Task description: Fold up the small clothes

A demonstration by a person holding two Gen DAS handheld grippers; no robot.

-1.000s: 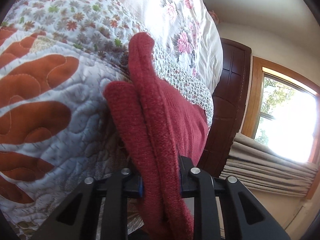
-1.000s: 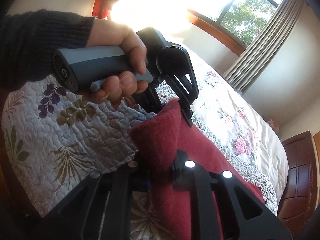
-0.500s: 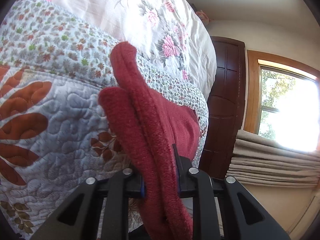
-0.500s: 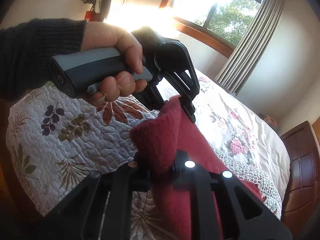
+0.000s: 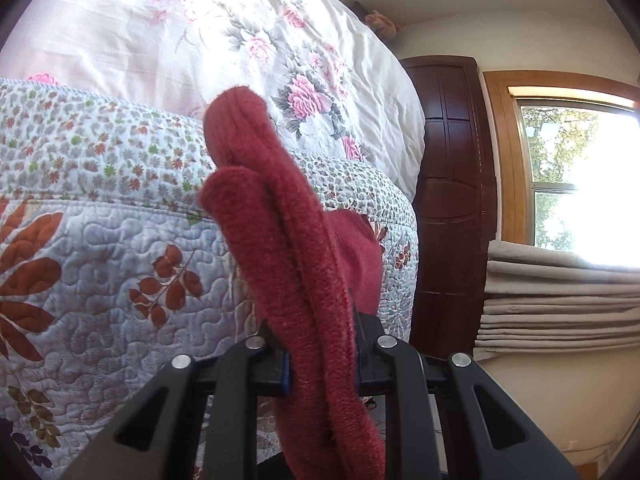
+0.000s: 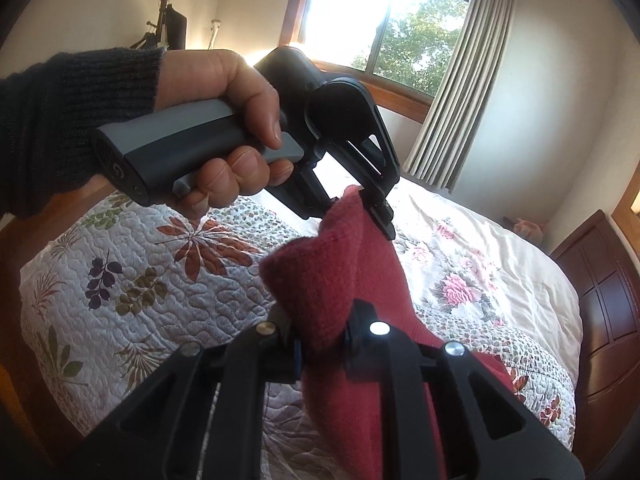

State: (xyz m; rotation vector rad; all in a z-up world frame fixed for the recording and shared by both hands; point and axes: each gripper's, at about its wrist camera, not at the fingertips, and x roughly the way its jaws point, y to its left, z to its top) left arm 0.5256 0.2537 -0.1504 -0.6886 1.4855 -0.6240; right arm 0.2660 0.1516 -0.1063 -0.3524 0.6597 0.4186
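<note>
Change: over the last second I have lifted the red garment (image 5: pixel 296 264) higher off the quilt (image 5: pixel 100 240); more of the white floral bedspread (image 5: pixel 224 32) shows behind it.
Meaning: I judge it is mid-carry, fold not yet laid.
Left gripper (image 5: pixel 322 364): clamped on a bunched edge.
Right gripper (image 6: pixel 320 344): clamped on another edge.
Count: one garment, two grippers, one hand (image 6: pixel 224 120) visible.

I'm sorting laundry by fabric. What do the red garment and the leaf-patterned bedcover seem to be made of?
The red garment looks like a thick knit, perhaps wool or acrylic: fuzzy matte surface, visible ribbing, soft rounded folds. The leaf-patterned bedcover looks like printed quilted cotton or a blend: puffy stitched swirls, matte finish. Exact fibres cannot be told.
</note>
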